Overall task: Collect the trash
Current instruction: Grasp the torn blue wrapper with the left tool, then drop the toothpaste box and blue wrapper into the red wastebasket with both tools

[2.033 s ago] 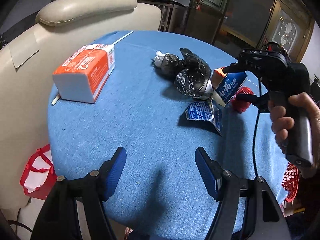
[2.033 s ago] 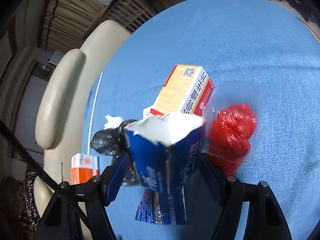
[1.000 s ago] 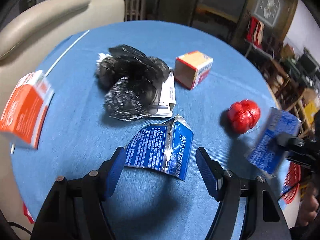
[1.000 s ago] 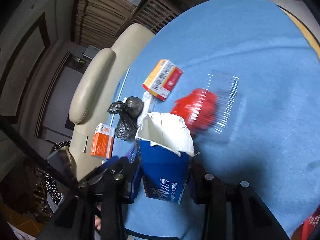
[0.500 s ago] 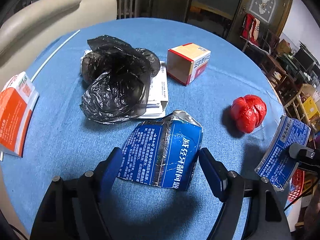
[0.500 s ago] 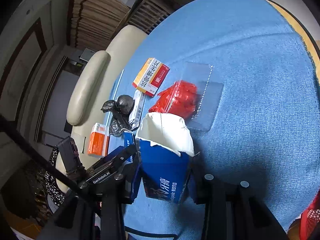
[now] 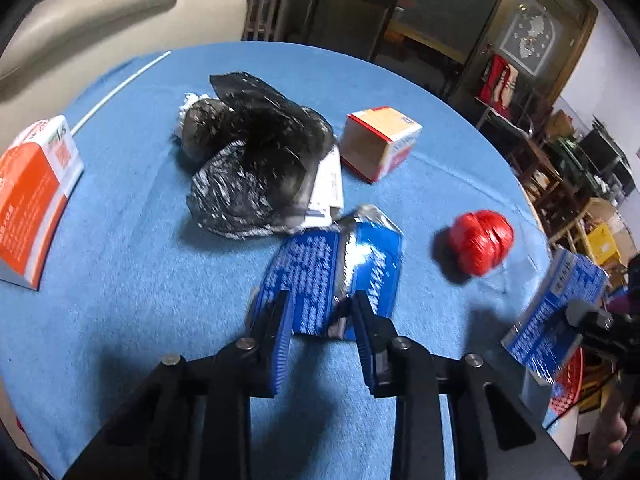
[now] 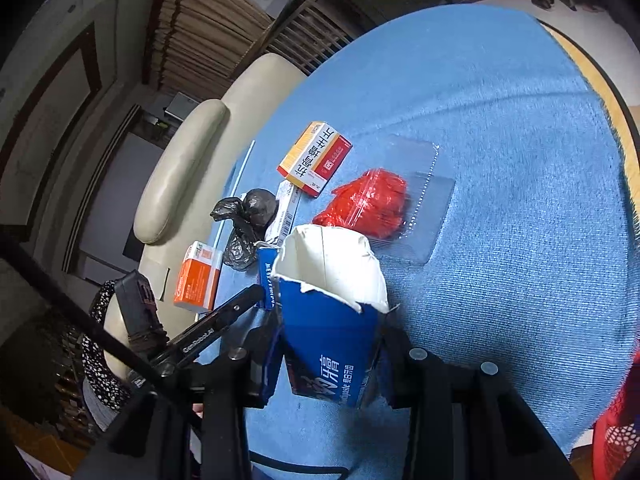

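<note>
A flattened blue carton (image 7: 340, 276) lies on the round blue table (image 7: 132, 264). My left gripper (image 7: 322, 322) has its jaws closed in around the carton's near edge. My right gripper (image 8: 326, 354) is shut on a torn blue carton (image 8: 332, 320), held above the table's edge; that carton also shows at the right of the left wrist view (image 7: 556, 312). Other trash lies on the table: a black plastic bag (image 7: 256, 160), a red crumpled bag (image 7: 480, 240), a small orange and white box (image 7: 380, 142) and an orange tissue pack (image 7: 32, 196).
A cream chair (image 7: 100, 28) stands behind the table. A white straw (image 7: 120, 88) lies near the table's far left edge. A red mesh basket (image 8: 618, 432) shows below the table's right edge. A clear plastic sheet (image 8: 424, 196) lies under the red bag.
My left gripper has moved forward onto the flattened blue carton and its jaws have closed in on it. My right gripper keeps holding the torn carton near the table's edge.
</note>
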